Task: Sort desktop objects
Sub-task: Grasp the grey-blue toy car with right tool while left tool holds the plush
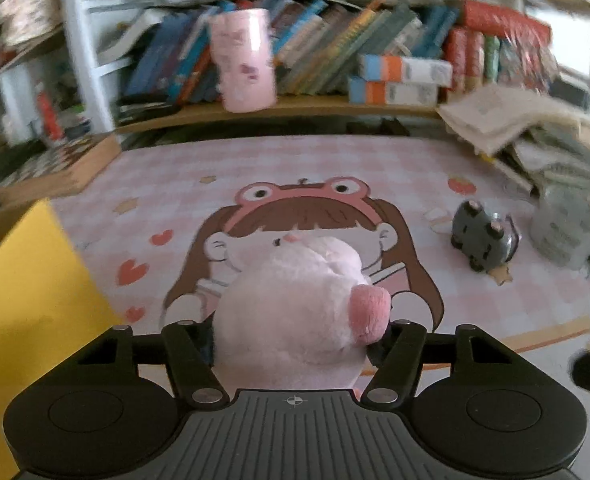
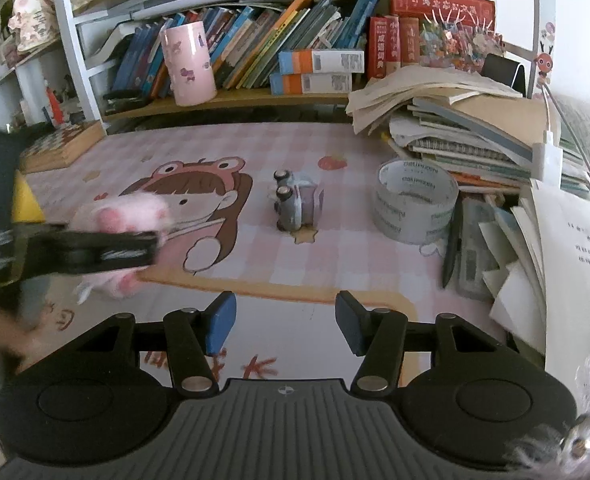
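Item one, pink plush toy (image 1: 295,304): it sits between the arms of my left tongs (image 1: 299,336), low centre of the left wrist frame, filling the gap and hiding the pads. I judge the left tongs closed on it, about half open around its soft bulk, though the contact itself is covered by fur, so I hedge. Its long axis runs away from the camera along the tongs' line, with one pink paw (image 1: 369,312) jutting to the right; in the right wrist frame the same toy shows at middle left, paws facing the camera. Item two, yellow bin (image 1: 27,312): lower left of the left frame, just beside the toy, on the left tongs' side; I take it for the likely drop place. Item three, grey toy car (image 2: 295,204): centre of the right frame, tipped on its side with wheels to the upper left, long axis running from upper left to lower right, straight ahead of my right tongs (image 2: 283,328). These stand partly open, blue pads apart, holding nothing. Item four, tape roll (image 2: 415,208): on its flat end, right of the car, on the pink desk mat (image 2: 335,264). The right tongs are nearer both.
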`<state>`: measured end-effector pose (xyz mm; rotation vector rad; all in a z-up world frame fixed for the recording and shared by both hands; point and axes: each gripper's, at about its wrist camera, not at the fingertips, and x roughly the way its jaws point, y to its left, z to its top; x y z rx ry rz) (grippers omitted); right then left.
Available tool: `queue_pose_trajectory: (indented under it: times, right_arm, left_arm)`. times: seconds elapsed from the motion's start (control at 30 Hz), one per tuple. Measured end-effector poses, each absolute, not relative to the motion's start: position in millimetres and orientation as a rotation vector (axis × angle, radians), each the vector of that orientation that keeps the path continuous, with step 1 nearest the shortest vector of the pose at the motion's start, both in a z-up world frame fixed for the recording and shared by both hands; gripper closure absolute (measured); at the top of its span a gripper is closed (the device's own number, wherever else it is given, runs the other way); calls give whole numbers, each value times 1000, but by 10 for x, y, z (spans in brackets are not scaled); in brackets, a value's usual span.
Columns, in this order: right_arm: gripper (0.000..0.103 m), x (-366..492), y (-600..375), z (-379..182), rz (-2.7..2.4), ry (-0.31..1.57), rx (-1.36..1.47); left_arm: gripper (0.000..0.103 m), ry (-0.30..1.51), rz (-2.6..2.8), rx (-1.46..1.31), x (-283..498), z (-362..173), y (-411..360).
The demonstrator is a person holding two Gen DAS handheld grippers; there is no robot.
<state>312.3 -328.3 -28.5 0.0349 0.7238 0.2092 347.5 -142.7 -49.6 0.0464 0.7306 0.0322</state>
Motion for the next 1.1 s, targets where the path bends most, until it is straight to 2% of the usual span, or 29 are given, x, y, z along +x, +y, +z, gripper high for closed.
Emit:
queue_pose_trajectory:
  times: [0.33, 0.7, 0.77, 0.83, 1.1]
  right_arm:
    - [44, 3859, -3100, -499, 221, 702, -63]
    - [42, 4388, -2988, -766, 181, 721, -102]
    - [46, 4421, -2971, -767, 179, 719, -98]
    - [62, 4431, -2966, -763, 179, 715, -82]
    - [62, 4227, -2992, -623, 189, 697, -56]
  left_arm:
    - [39, 713, 23, -134, 2771, -28, -1079]
    - [39, 718, -7, -118, 2364, 168, -1098]
    - [39, 715, -7, -111, 2348, 188, -1097]
    - [39, 711, -5, -107, 2331, 207, -1089]
    - [39, 680, -30, -104, 2269, 298, -1083]
